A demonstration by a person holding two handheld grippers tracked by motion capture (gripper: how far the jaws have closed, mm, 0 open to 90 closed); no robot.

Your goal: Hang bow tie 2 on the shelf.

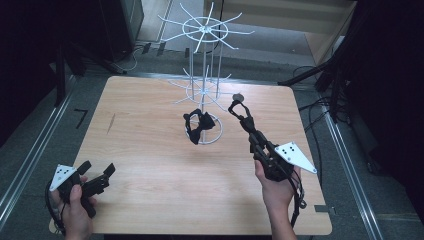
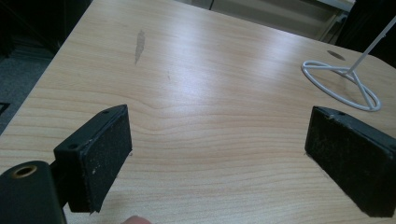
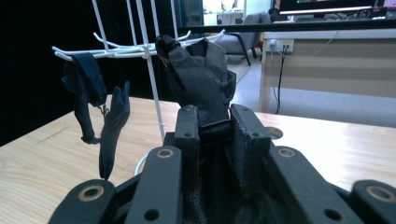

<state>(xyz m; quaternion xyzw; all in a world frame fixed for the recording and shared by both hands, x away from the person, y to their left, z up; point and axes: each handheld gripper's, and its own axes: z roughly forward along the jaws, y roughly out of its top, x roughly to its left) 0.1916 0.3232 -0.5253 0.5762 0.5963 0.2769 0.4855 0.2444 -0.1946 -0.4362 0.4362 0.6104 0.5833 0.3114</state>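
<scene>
In the high view, the right gripper is raised at two o'clock from the white wire rack; the left gripper is held wide open, empty.

In the right gripper view, a black fabric piece is pinched between closed jaws: soft, light, floppy, best gripped at a fold.

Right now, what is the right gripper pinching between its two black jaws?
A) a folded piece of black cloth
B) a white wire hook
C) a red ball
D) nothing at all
A: in the right gripper view the right gripper has its jaws shut on a folded piece of black cloth, held up near the white wire rack.
</scene>
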